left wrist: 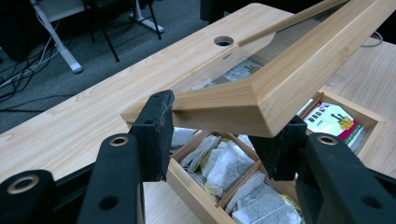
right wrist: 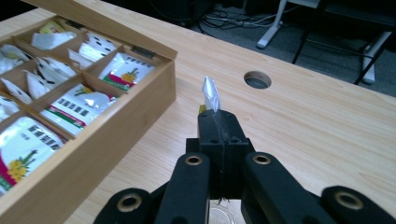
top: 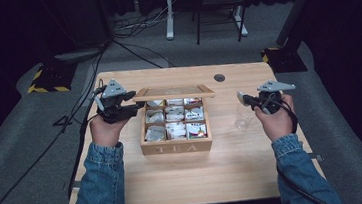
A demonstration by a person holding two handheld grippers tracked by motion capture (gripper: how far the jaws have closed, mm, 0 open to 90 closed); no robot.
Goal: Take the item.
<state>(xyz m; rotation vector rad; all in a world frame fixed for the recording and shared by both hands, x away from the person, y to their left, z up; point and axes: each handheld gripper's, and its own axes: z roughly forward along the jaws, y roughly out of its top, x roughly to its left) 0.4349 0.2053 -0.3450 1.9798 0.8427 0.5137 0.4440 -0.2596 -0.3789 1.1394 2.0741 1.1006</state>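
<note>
Sachet point(right wrist: 211, 93) (probably tea) pinched in right claw point(right wrist: 219, 122) beside tea box point(right wrist: 107, 140).

Clear glass point(top: 242, 122) just beneath right gripper point(top: 243, 99), on wooden table point(top: 176, 183). Round cable hole point(top: 219, 77) ahead of it. Floor cables point(top: 131, 26) and white desk leg point(top: 169, 12) far beyond left gripper point(top: 136, 106).

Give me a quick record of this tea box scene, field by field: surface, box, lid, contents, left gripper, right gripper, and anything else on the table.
surface: wooden table with a round hole
box: wooden tea box, front marked TEA, nine compartments
lid: glass-paned lid raised, tilted
contents: tea bags in the compartments
left gripper: left gripper, jaws either side of the lid's front corner
right gripper: right gripper shut on a tea bag, right of the box
other: small clear glass near the right hand
</note>
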